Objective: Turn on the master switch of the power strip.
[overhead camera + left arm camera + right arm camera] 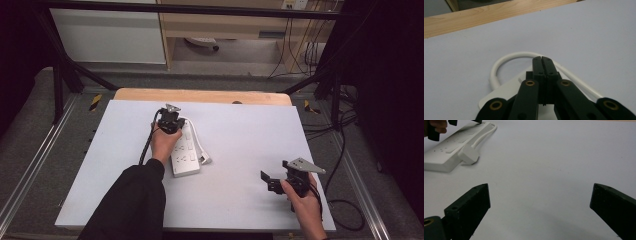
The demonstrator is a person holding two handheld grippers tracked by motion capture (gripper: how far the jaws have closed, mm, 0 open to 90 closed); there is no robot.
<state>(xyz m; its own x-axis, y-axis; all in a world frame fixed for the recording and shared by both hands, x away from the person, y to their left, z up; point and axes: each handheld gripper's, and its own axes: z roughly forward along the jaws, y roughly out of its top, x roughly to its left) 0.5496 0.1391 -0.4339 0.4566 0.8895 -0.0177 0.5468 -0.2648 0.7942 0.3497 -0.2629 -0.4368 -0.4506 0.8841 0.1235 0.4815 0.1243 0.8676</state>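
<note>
The closed left claw (pixel 171 121) sits over the power strip's (pixel 186 155) far end, toward the table's (pixel 240 150) far edge, while the open right claw (pixel 272 181) waits near the right corner.

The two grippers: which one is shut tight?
The left gripper, over the far end of the white power strip. Its jaws are pressed together, while the right gripper sits apart on the bare table with jaws wide open.

power strip (pixel 186 152) laid on table (pixel 240 145), left of centre | plug (pixel 205 160) set just beside its right edge | cable (pixel 506 58) looped behind it
</note>
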